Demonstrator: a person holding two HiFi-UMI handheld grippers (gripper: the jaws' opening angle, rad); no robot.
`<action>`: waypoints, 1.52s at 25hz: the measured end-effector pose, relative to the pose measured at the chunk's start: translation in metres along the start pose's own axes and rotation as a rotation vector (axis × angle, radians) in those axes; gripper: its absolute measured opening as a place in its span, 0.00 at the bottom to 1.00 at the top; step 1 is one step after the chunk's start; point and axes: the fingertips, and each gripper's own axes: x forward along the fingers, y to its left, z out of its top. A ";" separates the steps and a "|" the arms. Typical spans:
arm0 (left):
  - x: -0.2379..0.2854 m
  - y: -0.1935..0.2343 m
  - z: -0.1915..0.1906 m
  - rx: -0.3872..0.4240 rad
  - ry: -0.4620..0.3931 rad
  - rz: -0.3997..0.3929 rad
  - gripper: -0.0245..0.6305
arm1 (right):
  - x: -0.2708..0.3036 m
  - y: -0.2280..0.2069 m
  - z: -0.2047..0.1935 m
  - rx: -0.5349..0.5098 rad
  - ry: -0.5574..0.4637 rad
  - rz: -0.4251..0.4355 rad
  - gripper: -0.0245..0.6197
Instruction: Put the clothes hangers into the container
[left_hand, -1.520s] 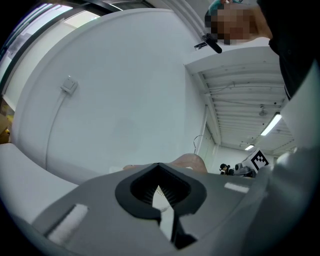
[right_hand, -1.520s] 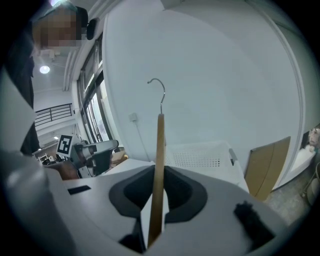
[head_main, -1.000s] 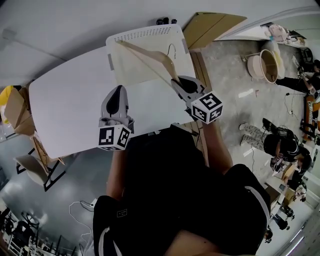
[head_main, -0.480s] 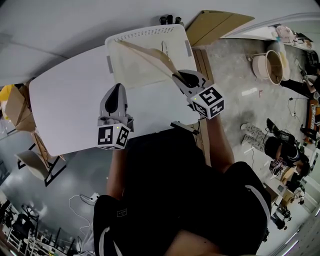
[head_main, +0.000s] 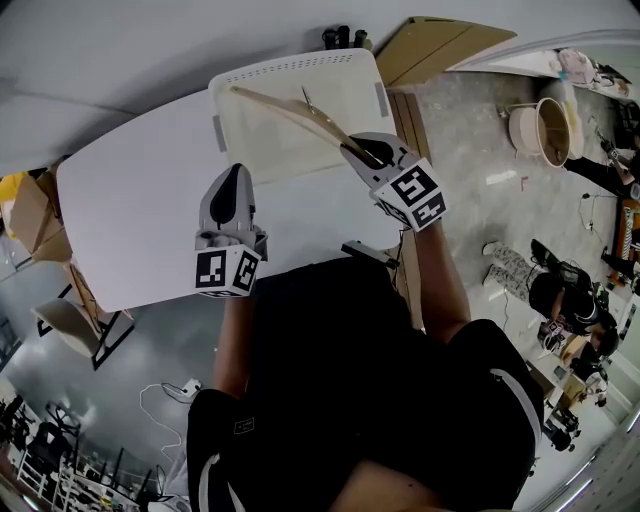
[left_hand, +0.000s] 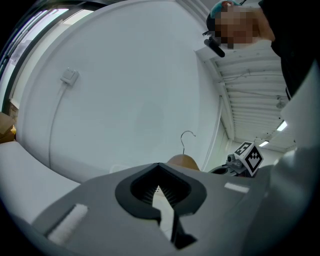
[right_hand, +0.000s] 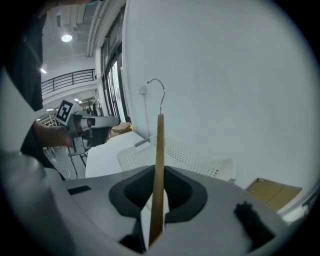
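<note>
Head view is showing the right tool (head_main: 352, 150) gripping one arm of a wooden hanger (head_main: 290, 108), its jaws pinching the thin wood. The hanger is slanting over the white perforated container (head_main: 300, 65) at the counter's (head_main: 140, 220) far edge, not yet released; whether it is touching the bottom I cannot tell. The left tool (head_main: 235, 180) is hovering over mid-counter, jaws drawn almost together and carrying nothing. No other hanger is showing, so the task is seemingly nearing its drop. No readable writing is appearing, only square markers on the cubes.
</note>
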 end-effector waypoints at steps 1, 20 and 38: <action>0.001 0.001 -0.001 -0.001 0.001 0.000 0.04 | 0.002 -0.001 -0.001 -0.003 0.006 0.003 0.13; 0.013 0.018 -0.008 -0.010 0.043 -0.001 0.04 | 0.045 -0.012 -0.011 -0.090 0.138 0.022 0.13; 0.014 0.026 -0.007 -0.007 0.047 0.020 0.04 | 0.077 -0.022 -0.026 -0.160 0.233 0.048 0.13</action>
